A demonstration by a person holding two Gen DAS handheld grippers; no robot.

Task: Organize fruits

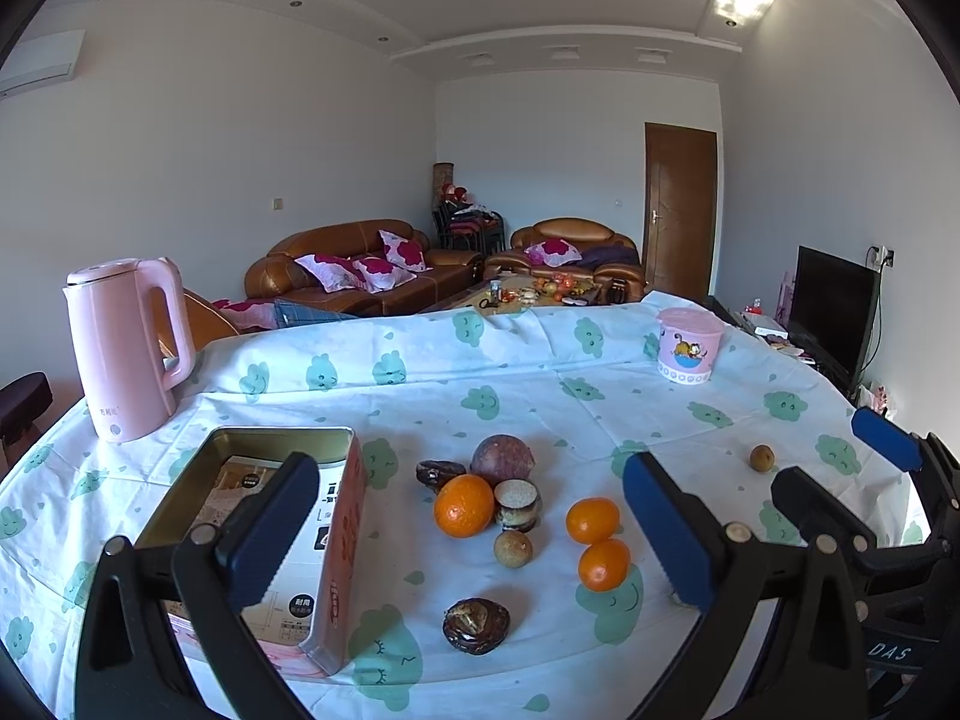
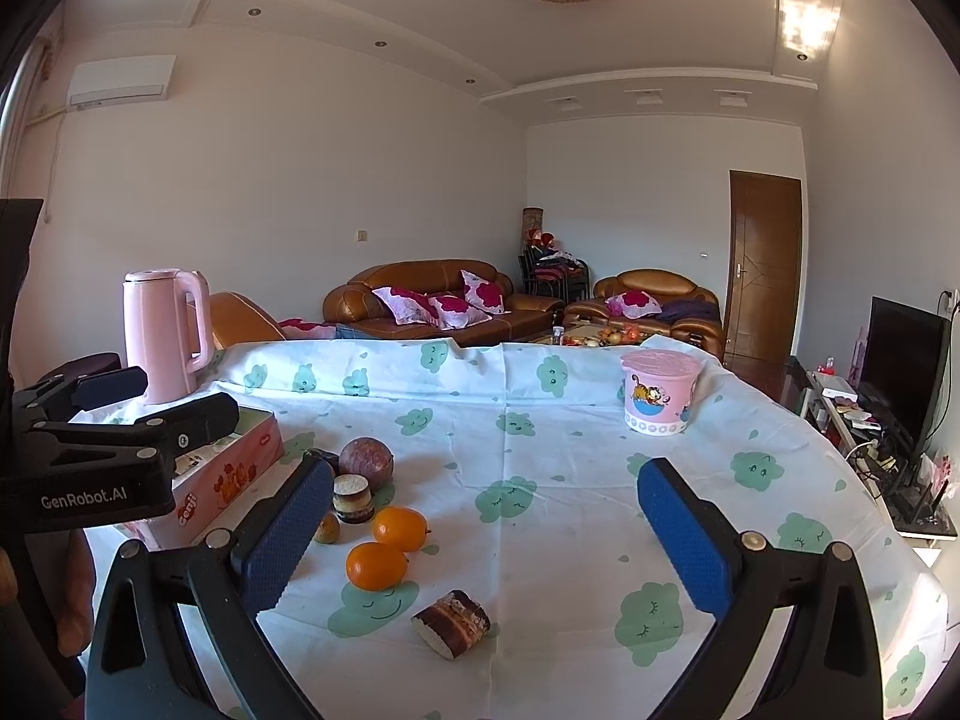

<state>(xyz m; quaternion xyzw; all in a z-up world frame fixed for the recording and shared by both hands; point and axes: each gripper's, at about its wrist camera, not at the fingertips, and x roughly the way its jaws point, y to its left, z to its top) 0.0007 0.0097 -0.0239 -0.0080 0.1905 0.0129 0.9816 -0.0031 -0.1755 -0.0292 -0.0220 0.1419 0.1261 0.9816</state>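
Observation:
Fruits lie on the clouded tablecloth: a big orange (image 1: 463, 513), two small oranges (image 1: 592, 519) (image 1: 603, 564), a purple passion fruit (image 1: 502, 461), a cut half (image 1: 516, 503), a longan (image 1: 513, 548), a dark shrivelled half (image 1: 476, 625) and a lone longan (image 1: 761, 456) at the right. An open pink tin box (image 1: 264, 516) stands left of them. My left gripper (image 1: 480, 528) is open and empty above the pile. My right gripper (image 2: 486, 522) is open and empty; the small oranges (image 2: 399, 528) (image 2: 376, 566) and a cut half (image 2: 451, 622) lie between its fingers.
A pink kettle (image 1: 129, 348) stands at the table's far left. A pink lidded cup (image 1: 689, 353) stands at the far right. The other gripper (image 1: 888, 450) shows at the right edge. Sofas, a TV (image 2: 900, 366) and a door lie beyond the table.

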